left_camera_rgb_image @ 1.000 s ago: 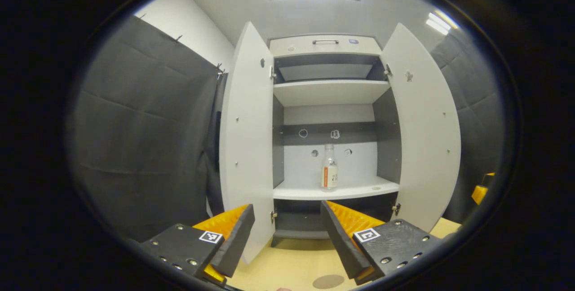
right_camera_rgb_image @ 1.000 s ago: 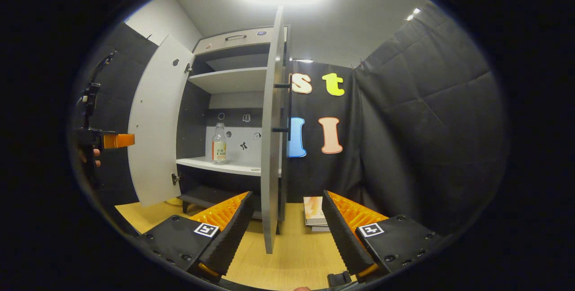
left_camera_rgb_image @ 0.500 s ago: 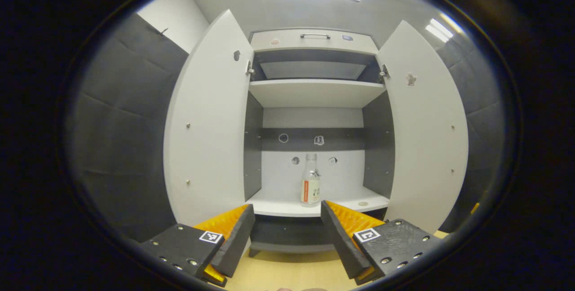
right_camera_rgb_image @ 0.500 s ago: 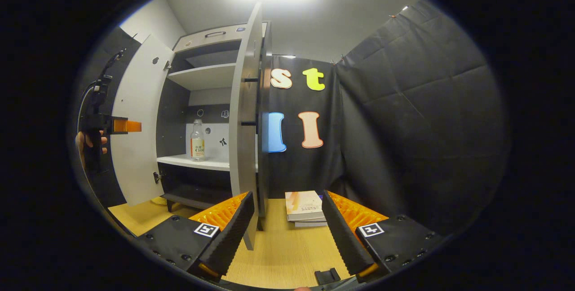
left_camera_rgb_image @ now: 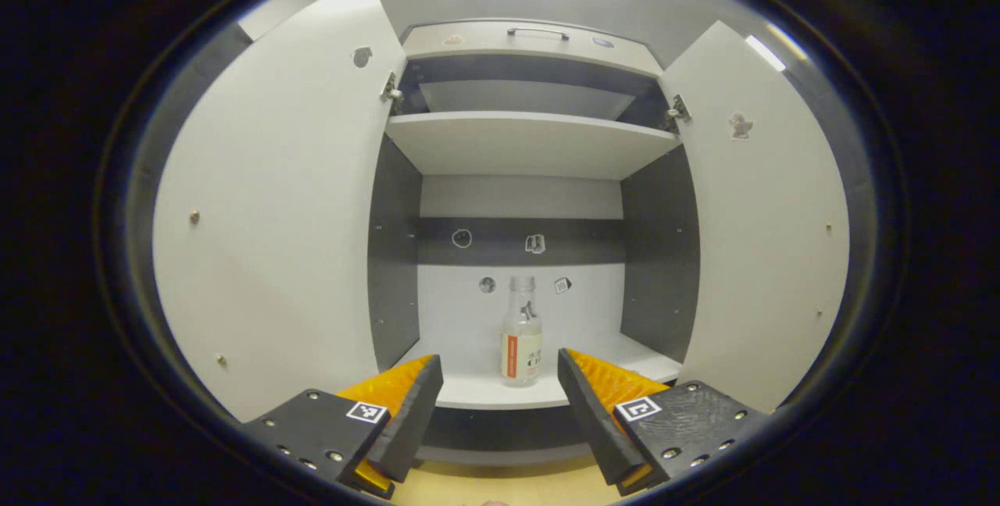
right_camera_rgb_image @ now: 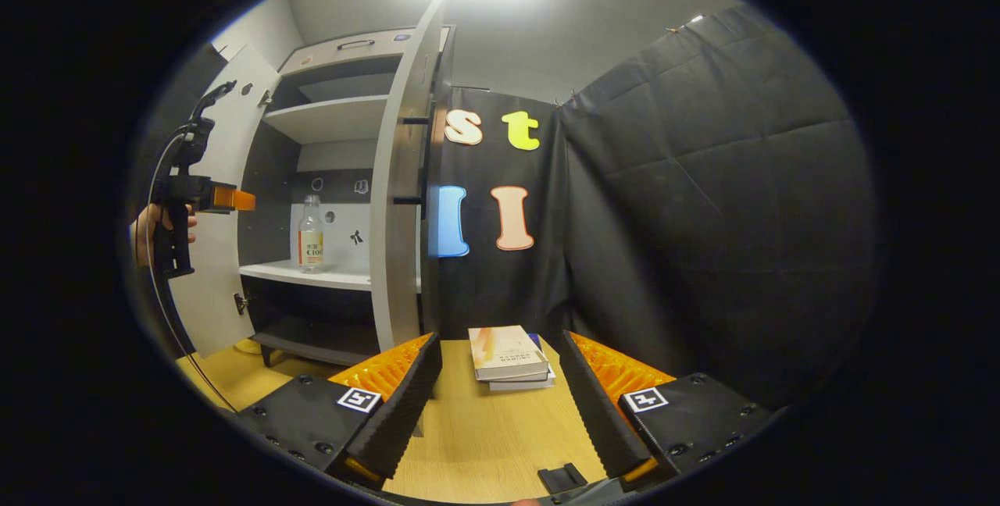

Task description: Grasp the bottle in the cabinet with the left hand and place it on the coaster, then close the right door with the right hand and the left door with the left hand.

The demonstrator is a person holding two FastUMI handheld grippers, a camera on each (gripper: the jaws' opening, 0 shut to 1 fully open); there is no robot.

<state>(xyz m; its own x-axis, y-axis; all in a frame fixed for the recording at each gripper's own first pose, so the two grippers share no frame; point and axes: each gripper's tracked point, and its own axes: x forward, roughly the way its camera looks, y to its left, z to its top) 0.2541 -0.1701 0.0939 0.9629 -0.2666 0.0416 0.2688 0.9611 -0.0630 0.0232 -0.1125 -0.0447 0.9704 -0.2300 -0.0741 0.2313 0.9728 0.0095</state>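
In the left gripper view the left gripper has its two fingers spread wide with nothing between them, pointed at the open white and dark grey cabinet. The clear glass bottle with an orange-and-white label stands upright on the white lower shelf, far beyond the fingertips and apart from them, roughly midway between the cabinet's side walls. The white left door and the white right door both stand swung wide open on either side. In the right gripper view the right gripper also has its fingers parted and empty, held above the light wooden tabletop. A small stack of books lies on that tabletop to the right of the cabinet. At the far left of that view a hand holds the left gripper, aimed toward the bottle on its shelf.
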